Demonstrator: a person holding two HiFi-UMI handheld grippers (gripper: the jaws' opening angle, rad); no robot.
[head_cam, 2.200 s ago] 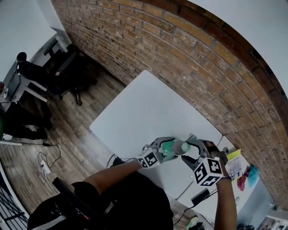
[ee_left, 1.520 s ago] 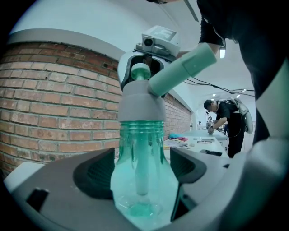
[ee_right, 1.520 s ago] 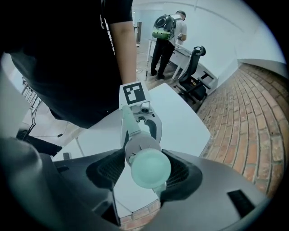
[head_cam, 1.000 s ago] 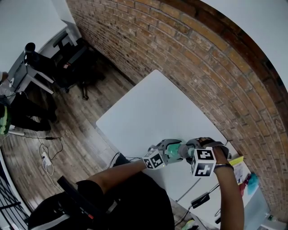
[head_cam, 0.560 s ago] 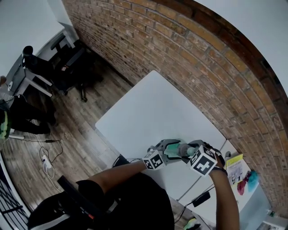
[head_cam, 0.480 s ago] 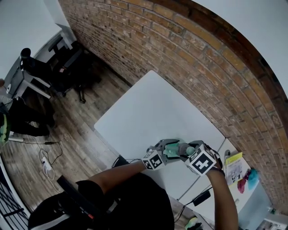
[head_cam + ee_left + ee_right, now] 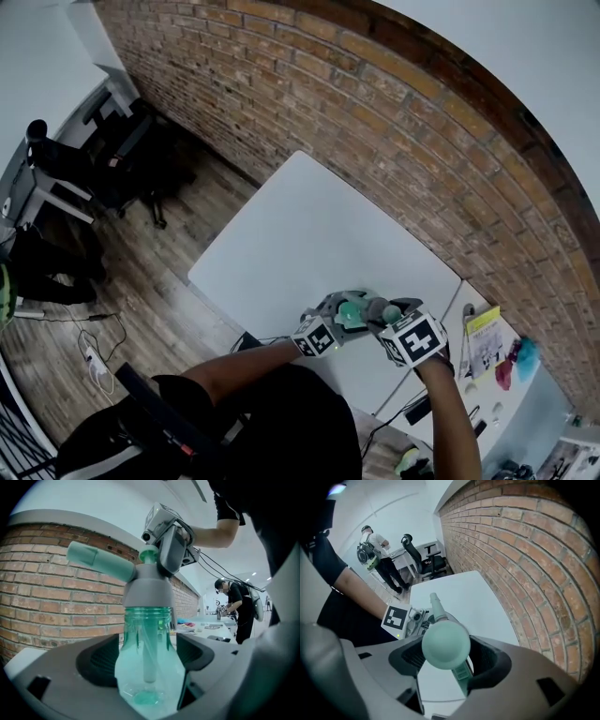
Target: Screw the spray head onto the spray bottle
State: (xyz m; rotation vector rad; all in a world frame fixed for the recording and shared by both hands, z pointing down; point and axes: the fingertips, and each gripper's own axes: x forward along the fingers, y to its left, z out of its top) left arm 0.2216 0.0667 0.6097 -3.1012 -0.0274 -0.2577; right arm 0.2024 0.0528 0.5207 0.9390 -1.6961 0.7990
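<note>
Two grippers: both loaded, held together over the near end of the white table [image 7: 309, 225].
Left gripper [image 7: 149, 657]: jaws clamped on the body of the spray bottle [image 7: 150, 620], which stands upright between them.
Right gripper [image 7: 445, 663]: comes down on the bottle from 12 o'clock, jaws closed round the spray head [image 7: 446, 645]; the pads appear to bear on its sides.
Spray head: seated on the bottle neck, grey collar over the mouth, nozzle at 10 o'clock in the left gripper view.
Risk, cross-threading: likely if the head is turned while tilted off the bottle's axis.
Risk, spin-through: the clear bottle looks thin — a light hold would let it turn with the head, a hard one could dent it.
Risk, slip: the rounded green top offers the right jaws little flat surface.
Hidden, threads: covered by the collar, so how far the head is screwed down cannot be read.
Hidden, right pads: contact masked by the green dome.
Hidden, head view: marker cubes cover much of both jaws.
Far: brick wall [image 7: 394, 122] at 12 o'clock.
</note>
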